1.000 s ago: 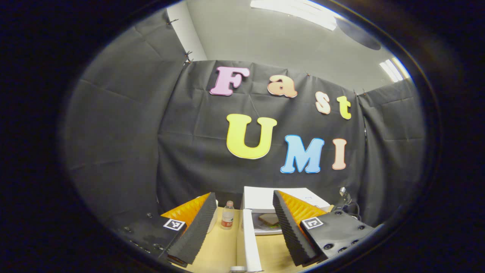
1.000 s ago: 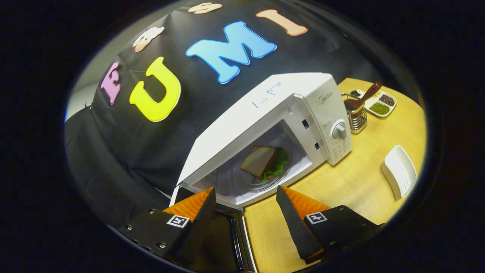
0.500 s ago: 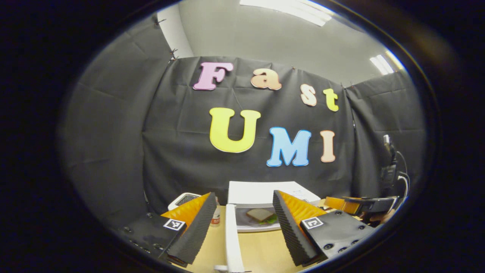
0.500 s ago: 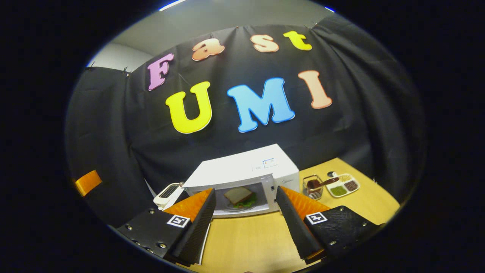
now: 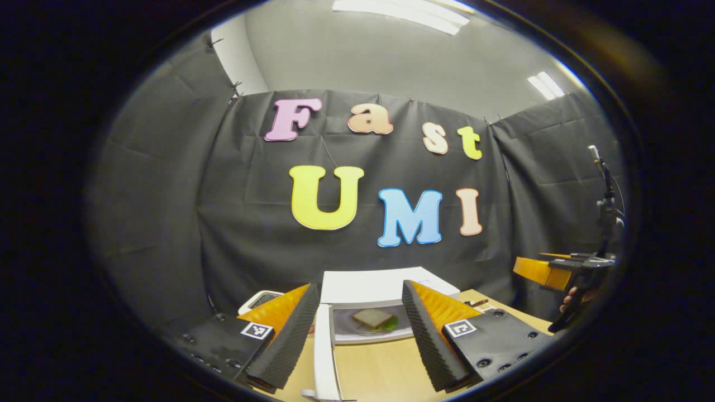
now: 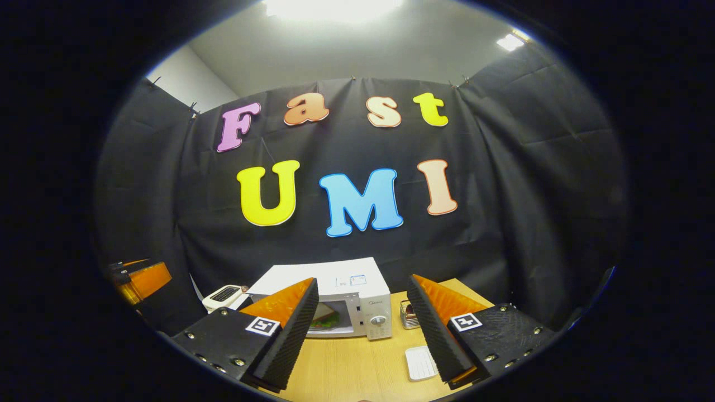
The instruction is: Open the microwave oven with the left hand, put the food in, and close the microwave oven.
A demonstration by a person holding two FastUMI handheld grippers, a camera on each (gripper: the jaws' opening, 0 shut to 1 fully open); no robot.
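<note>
The white microwave [image 5: 385, 283] stands at the back of the wooden table with its door [image 5: 323, 357] swung open toward me, seen edge-on. Inside, a sandwich [image 5: 373, 319] with green lettuce lies on a plate. My left gripper [image 5: 360, 335] is open in front of the cavity; the door's edge shows between its fingers, close to the left one, and neither presses on it. My right gripper [image 6: 363, 335] is open and holds nothing, well back from the microwave [image 6: 357, 287], where the sandwich [image 6: 329, 320] shows. Held by a hand, the right gripper [image 5: 550, 273] hangs at the far right.
A small white appliance [image 6: 223, 295] sits left of the microwave. Right of it stands a metal holder [image 6: 410, 315], and a white ribbed dish [image 6: 422, 363] lies nearer on the wooden table [image 6: 357, 368]. The left gripper [image 6: 139, 279] shows at the left edge.
The right gripper has drawn back from the microwave's mouth and levelled out, leaving the sandwich inside. The left gripper's view has swung, so the door now sits further left.
</note>
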